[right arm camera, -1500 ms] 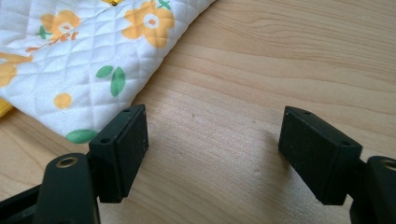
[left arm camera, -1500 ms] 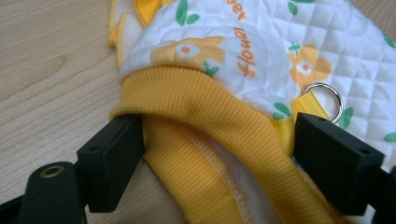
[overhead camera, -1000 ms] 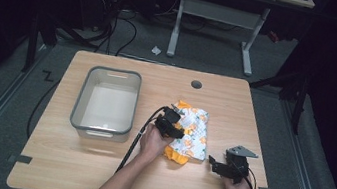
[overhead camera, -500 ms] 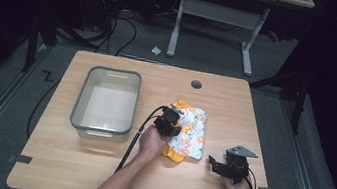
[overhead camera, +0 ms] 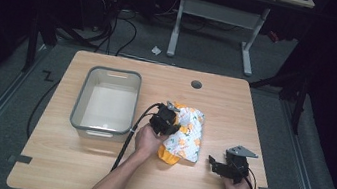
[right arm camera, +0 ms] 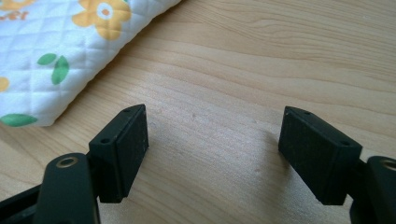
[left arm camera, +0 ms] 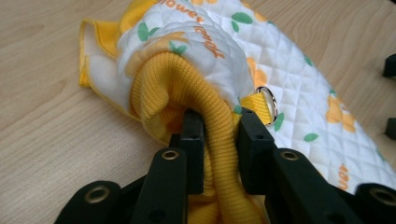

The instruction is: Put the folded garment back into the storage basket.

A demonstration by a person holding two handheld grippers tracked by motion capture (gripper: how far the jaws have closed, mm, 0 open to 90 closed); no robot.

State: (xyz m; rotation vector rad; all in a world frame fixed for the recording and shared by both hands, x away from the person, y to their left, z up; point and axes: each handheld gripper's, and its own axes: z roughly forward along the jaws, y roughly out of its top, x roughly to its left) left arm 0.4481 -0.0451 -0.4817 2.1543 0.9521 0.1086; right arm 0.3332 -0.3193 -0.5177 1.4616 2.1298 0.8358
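Wooden table (overhead camera: 95,164) under us: our left gripper (left arm camera: 219,126) pinches the yellow ribbed cuff (left arm camera: 187,88) of the quilted floral garment (overhead camera: 188,135) at mid-table, right of the grey tub (overhead camera: 109,73); our right gripper (right arm camera: 212,149), jaws spread, rests nearer right.

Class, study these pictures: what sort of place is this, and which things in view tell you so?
Probably a lab or workshop set up for recording handling tasks, not a home. A bare wooden table stands on grey carpet in a dark room, loose cables trail across the floor, and a desk frame stands behind.
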